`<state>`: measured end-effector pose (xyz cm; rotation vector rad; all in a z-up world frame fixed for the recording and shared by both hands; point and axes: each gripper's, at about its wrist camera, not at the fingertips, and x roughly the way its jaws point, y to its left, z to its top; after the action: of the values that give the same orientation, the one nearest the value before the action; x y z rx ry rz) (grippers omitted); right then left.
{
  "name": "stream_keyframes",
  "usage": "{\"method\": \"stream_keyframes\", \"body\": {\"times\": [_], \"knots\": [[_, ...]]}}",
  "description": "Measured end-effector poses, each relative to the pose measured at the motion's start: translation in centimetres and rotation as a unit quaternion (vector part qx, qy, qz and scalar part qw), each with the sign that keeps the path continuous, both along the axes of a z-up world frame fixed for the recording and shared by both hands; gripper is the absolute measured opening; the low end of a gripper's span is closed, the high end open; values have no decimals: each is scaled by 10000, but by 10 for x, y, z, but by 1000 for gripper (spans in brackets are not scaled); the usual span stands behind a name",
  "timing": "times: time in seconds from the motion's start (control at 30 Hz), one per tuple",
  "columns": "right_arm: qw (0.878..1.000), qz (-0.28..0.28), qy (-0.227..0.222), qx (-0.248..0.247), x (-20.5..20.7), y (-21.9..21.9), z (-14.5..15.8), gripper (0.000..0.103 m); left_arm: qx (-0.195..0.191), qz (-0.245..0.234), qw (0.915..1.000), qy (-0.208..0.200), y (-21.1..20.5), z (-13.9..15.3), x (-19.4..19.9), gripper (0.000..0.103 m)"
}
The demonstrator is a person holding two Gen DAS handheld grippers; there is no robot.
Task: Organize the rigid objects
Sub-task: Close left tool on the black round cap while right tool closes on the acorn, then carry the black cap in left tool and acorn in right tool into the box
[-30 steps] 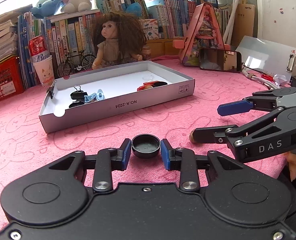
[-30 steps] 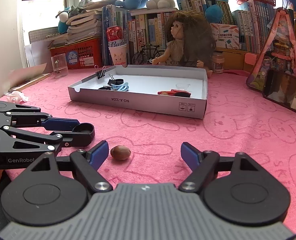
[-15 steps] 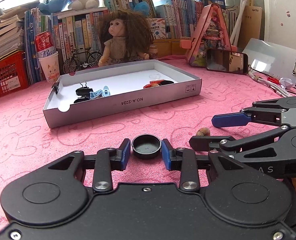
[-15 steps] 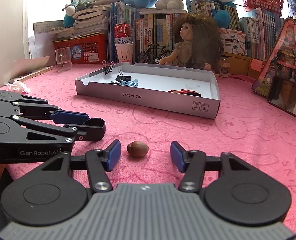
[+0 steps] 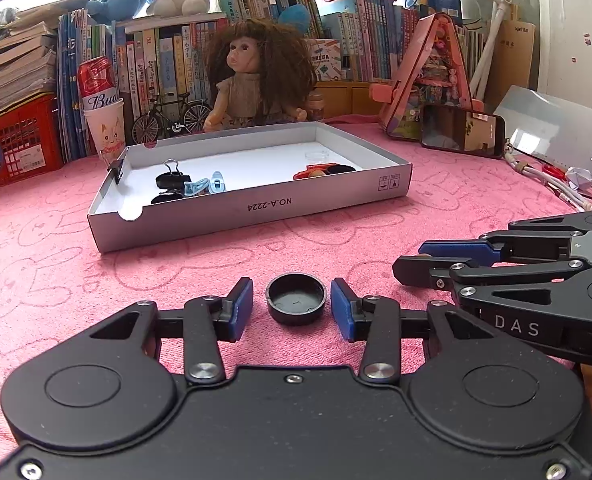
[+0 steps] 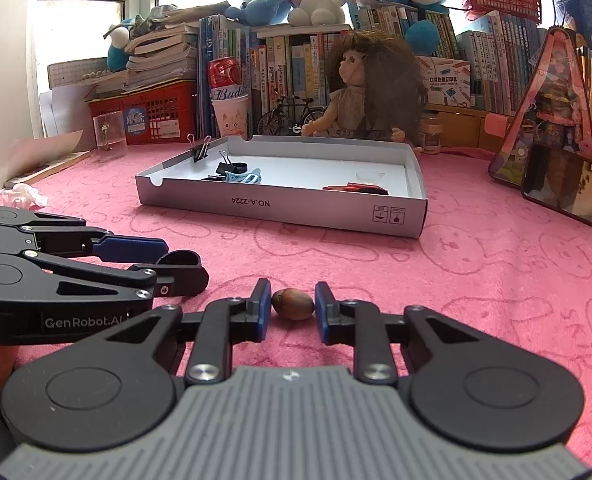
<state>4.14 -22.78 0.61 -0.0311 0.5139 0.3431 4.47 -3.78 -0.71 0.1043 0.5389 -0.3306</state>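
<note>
Here the left gripper point(image 5: 291, 305) rests low on the pink worktop point(image 5: 75, 280), its jaws having just been opening; a black round cap point(image 5: 296, 298) lies between the blue pads point(image 5: 239, 310) with a gap on each side, so the cap is released, not gripped. Just to its right, the right gripper point(image 6: 293, 306) has just been closing its jaws around a small brown nut point(image 6: 293, 303). Its pads point(image 6: 263, 314) sit right against both ends of the nut, clenched on it, and the nut lies on the worktop. Beyond both, well apart from the cap and nut, a shallow grey cardboard box point(image 5: 255, 212) sits on the worktop, holding black binder clips point(image 5: 171, 179), light blue clips point(image 5: 205, 186) and a red and black item point(image 5: 324, 170) near its right end. A doll point(image 5: 251, 80) sits behind the box, before shelves of books point(image 5: 159, 52).
</note>
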Motion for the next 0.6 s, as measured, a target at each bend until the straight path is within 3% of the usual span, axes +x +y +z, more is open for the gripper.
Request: {"method": "stream_keyframes", "body": {"times": [0.1, 0.6], "knots": [[10000, -39, -3, 19, 1, 0, 0, 28, -100, 55, 9999, 28, 2, 0, 1, 31], [9995, -303, 5, 38, 13, -3, 6, 28, -203, 242, 9995, -47, 3, 13, 10, 30]]}}
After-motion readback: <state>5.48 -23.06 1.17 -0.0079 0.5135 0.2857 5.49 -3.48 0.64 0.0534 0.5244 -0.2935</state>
